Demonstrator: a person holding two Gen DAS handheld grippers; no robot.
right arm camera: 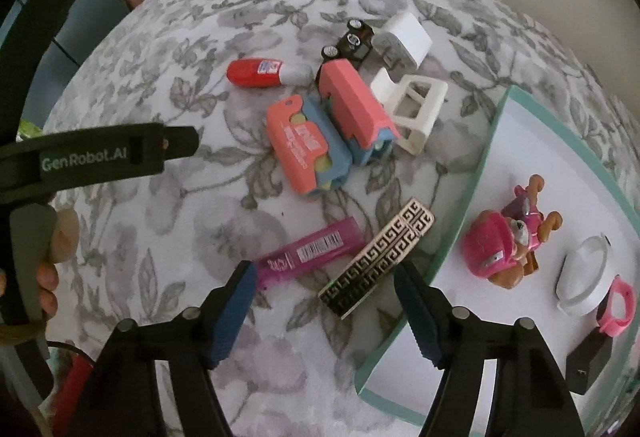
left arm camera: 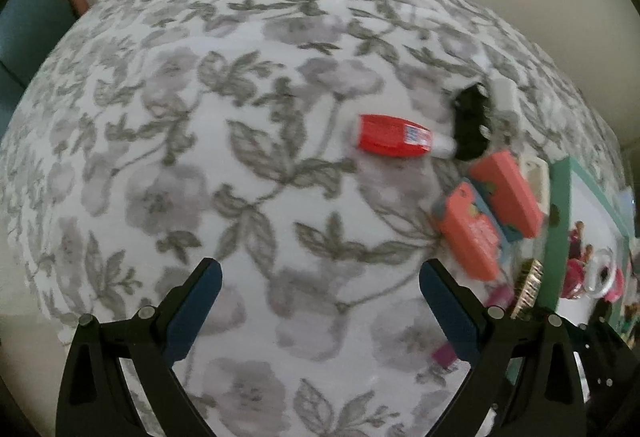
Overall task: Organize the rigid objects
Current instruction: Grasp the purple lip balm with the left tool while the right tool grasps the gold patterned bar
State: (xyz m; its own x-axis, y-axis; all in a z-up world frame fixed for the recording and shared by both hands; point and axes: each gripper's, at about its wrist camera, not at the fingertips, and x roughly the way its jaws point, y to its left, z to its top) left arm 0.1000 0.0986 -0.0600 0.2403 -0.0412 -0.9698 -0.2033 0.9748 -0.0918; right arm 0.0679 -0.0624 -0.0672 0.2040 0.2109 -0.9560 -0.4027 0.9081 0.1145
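Note:
On the floral cloth lie a red-and-white tube (right arm camera: 269, 72), two pink-and-blue boxes (right arm camera: 306, 145) (right arm camera: 357, 109), a black toy car (right arm camera: 352, 43), a white charger (right arm camera: 404, 39), a white frame (right arm camera: 416, 109), a purple lead case (right arm camera: 310, 251) and a patterned metal bar (right arm camera: 378, 263). My right gripper (right arm camera: 326, 311) is open above the purple case and the bar. My left gripper (left arm camera: 320, 311) is open and empty over bare cloth; the tube (left arm camera: 394, 137) and boxes (left arm camera: 472, 233) lie ahead to its right.
A teal-rimmed white tray (right arm camera: 472, 173) at the right holds a pink toy figure (right arm camera: 504, 249), a white oval case (right arm camera: 584, 277), a pink clip (right arm camera: 618, 307) and a black block (right arm camera: 590, 361). The left gripper's handle (right arm camera: 100, 157) and a hand show at left.

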